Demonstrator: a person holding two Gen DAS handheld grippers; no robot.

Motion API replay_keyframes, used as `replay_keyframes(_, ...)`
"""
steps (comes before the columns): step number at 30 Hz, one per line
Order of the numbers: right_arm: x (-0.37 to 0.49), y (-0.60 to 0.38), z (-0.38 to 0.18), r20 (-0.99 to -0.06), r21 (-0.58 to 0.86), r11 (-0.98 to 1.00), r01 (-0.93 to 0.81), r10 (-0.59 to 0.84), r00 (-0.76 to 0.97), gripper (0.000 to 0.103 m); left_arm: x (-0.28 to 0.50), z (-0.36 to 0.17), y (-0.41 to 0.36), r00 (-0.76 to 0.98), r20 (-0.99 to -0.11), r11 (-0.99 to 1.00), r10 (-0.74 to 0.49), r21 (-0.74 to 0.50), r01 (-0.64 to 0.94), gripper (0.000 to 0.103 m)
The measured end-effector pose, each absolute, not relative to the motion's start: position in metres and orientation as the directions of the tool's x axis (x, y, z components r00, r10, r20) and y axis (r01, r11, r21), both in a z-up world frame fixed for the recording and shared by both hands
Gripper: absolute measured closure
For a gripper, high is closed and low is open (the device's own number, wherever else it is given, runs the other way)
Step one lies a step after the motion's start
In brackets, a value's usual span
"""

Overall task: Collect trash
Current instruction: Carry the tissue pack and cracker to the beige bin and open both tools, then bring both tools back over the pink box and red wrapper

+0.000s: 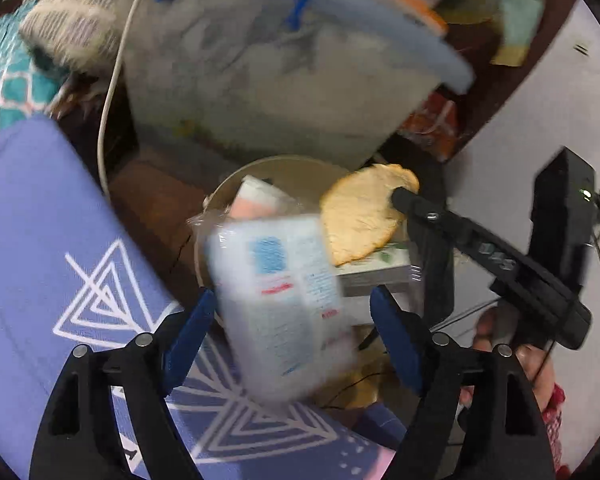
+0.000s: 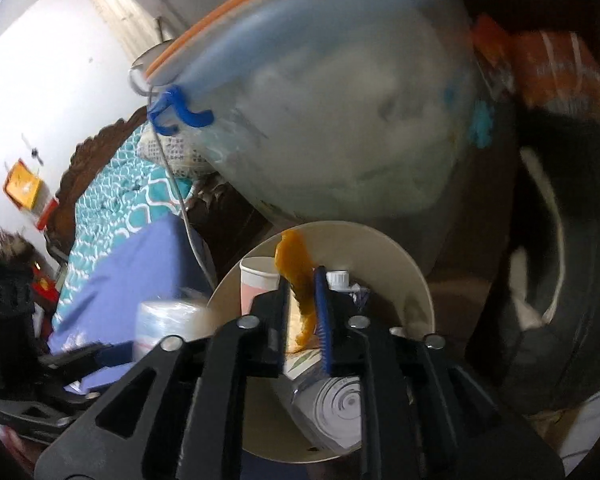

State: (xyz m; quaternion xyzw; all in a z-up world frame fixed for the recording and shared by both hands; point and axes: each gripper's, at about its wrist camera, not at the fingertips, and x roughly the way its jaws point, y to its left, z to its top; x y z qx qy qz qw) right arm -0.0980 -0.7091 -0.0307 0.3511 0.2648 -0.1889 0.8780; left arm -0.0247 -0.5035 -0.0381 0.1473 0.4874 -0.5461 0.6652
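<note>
A: Left gripper (image 1: 292,320)?
B: Jaws apart, blurred white packet (image 1: 280,300) loose between them over the bin (image 1: 220,192), pads not touching it.
A: Right gripper (image 2: 304,304)?
B: Jaws narrow, orange peel (image 2: 296,276) between the pads; can't tell if they press it. Over the bin too.
A: In the bin?
B: Cup (image 2: 258,284), bottle (image 2: 332,408).

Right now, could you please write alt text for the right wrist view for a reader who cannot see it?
The right gripper pinches an orange peel above a beige trash bin that holds a paper cup and a plastic bottle. A blurred lidded storage box fills the background.
</note>
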Motion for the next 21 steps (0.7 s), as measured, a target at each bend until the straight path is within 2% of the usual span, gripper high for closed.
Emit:
replay_keyframes(1, -0.102, -0.708, -0.032, -0.578, 0.540, 0.670, 0.509, -0.145, 0.803, 0.074, -0.021, -0.042, -0.499, -0.086, -0.807, 0.366, -0.584, -0.357, 0.859, 0.027)
replay_keyframes(3, -0.108, -0.701, -0.028, -0.556, 0.536, 0.667, 0.517, -0.182, 0.811, 0.022, -0.019, -0.043, -0.495, -0.090, -0.803, 0.361, -0.589, -0.361, 0.860, 0.027)
replay_keyframes(6, -0.116, -0.688, -0.018, -0.507, 0.511, 0.684, 0.521, -0.249, 0.825, 0.025, -0.018, -0.041, -0.479, -0.081, -0.800, 0.357, -0.594, -0.352, 0.865, 0.027)
replay_keyframes(12, -0.129, -0.645, 0.006, -0.430, 0.547, 0.703, 0.454, -0.230, 0.873, 0.025, -0.025, -0.025, -0.425, -0.037, -0.760, 0.357, -0.649, -0.347, 0.867, 0.027)
replay_keyframes(17, -0.129, -0.591, 0.009, -0.417, 0.572, 0.717, 0.397, -0.162, 0.894, 0.025, -0.030, -0.022, -0.361, 0.064, -0.746, 0.410, -0.662, -0.290, 0.865, 0.027)
replay_keyframes(21, -0.123, -0.548, 0.002, -0.444, 0.571, 0.734, 0.368, -0.101, 0.890, 0.025, -0.027, -0.025, -0.309, 0.160, -0.744, 0.483, -0.649, -0.240, 0.842, 0.027)
